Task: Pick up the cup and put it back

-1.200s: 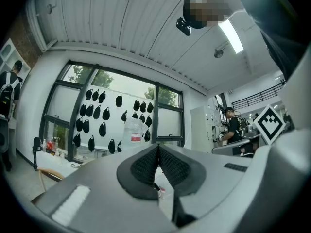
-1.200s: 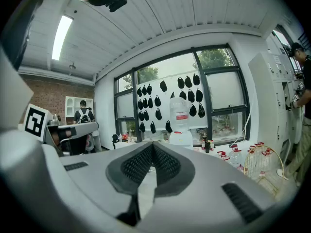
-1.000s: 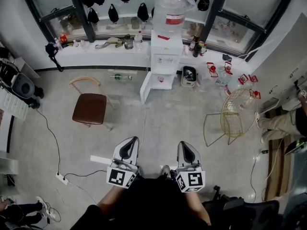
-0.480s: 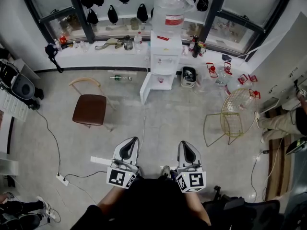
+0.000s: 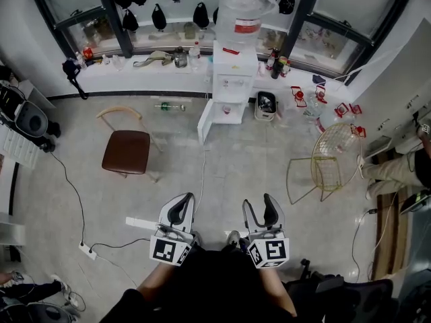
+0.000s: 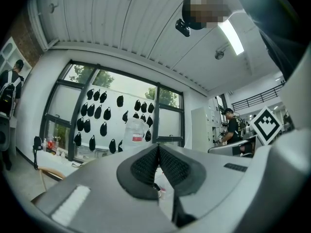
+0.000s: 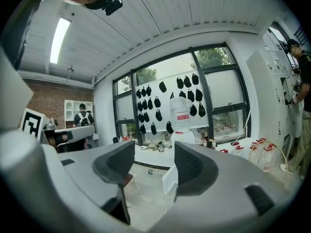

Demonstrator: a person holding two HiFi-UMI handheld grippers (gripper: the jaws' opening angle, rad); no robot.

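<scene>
The left claw (image 5: 181, 205) is pressed fully together, its ribbed pads meeting along one line in the left gripper view (image 6: 158, 165), with nothing between them. The right claw (image 5: 260, 211) has just been opening and now stands wide; its gripper view (image 7: 153, 161) shows only floor and room in the gap, so it holds nothing. Both claws sit side by side, close in front of the person's body, pointing roughly level across the tiled floor (image 5: 222, 173) towards the window wall.

Well away from them stands a white water dispenser (image 5: 234, 73) with a large clear bottle (image 5: 242, 9) on top and its lower door swung open. A small pale thing with a reddish band (image 5: 226, 110) stands in that open lower compartment (probably the cup, though it is too small to be sure).

A brown-seated chair (image 5: 126, 152) stands to the left of the dispenser and a gold wire chair (image 5: 335, 157) to its right. The low white bench (image 5: 161, 79) under the windows carries bottles and small clutter.
</scene>
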